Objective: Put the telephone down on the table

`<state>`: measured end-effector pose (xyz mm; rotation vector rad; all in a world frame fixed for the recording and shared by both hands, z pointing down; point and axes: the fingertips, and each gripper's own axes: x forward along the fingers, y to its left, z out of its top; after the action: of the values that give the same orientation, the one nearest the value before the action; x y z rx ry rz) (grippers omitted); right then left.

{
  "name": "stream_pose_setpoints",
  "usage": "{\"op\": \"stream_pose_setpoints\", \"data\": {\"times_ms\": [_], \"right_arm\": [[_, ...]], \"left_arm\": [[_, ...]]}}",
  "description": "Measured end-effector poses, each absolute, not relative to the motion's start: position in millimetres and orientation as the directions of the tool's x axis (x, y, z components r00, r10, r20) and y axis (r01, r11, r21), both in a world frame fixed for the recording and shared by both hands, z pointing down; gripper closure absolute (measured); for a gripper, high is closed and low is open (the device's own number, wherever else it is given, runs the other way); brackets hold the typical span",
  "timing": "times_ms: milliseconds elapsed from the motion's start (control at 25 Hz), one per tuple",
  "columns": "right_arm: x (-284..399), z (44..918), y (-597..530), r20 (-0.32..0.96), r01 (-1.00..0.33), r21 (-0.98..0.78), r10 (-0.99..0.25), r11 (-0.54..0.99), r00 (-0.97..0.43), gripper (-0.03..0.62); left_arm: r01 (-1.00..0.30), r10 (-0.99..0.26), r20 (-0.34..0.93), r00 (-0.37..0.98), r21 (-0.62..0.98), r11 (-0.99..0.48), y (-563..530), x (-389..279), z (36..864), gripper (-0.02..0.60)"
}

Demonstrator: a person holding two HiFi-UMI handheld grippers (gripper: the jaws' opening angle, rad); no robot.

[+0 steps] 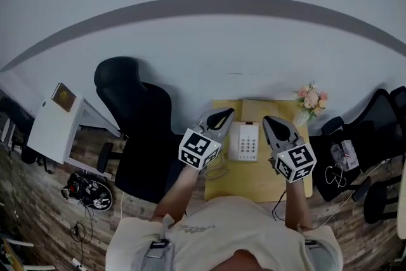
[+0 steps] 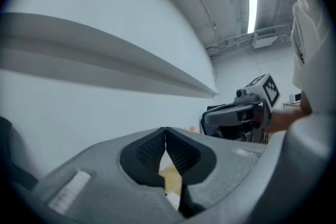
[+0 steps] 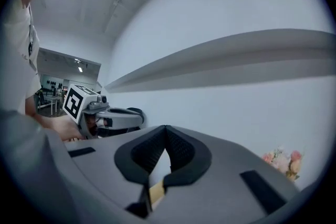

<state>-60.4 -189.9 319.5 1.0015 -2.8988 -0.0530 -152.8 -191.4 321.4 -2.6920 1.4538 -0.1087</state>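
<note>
A white telephone [image 1: 245, 141] with a keypad lies on the small wooden table [image 1: 259, 182] against the wall, its curly cord trailing off at the left. My left gripper [image 1: 227, 113] is raised above the table's left side, shut and empty. My right gripper [image 1: 269, 120] hovers to the right of the telephone, also shut with nothing held. Both point level toward the white wall. In the left gripper view the tips [image 2: 166, 130] meet and the right gripper [image 2: 239, 112] shows at the right. In the right gripper view the tips [image 3: 166, 128] touch and the left gripper [image 3: 107, 115] shows at the left.
A vase of pink flowers [image 1: 311, 100] stands at the table's far right corner. A black office chair [image 1: 139, 117] is left of the table, another dark chair [image 1: 365, 130] is at the right. A white side table [image 1: 56, 127] stands at far left. Cables lie on the wooden floor.
</note>
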Motion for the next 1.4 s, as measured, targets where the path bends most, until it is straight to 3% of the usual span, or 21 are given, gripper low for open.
{"op": "stream_pose_setpoints", "data": {"times_ms": [160, 320, 760, 1400], "right_arm": [[-55, 295, -188, -0.002, -0.626, 0.058, -0.626, 0.778, -0.779, 0.592], [-51, 278, -185, -0.052, -0.645, 0.079, -0.643, 0.760, -0.764, 0.592], [-72, 309, -167, 0.047, -0.605, 0.118, -0.613, 0.788, -0.789, 0.592], [-64, 327, -154, 0.108, -0.619, 0.045, -0.620, 0.784, -0.777, 0.592]], "left_arm": [[-0.822, -0.825, -0.041, 0.563, -0.127, -0.555, -190, -157, 297, 0.565], [-0.869, -0.869, -0.059, 0.491, -0.108, -0.483, -189, -177, 296, 0.565], [-0.896, -0.899, -0.006, 0.437, -0.091, -0.435, -159, -198, 324, 0.565], [-0.872, -0.874, -0.007, 0.485, -0.077, -0.483, -146, -197, 323, 0.565]]}}
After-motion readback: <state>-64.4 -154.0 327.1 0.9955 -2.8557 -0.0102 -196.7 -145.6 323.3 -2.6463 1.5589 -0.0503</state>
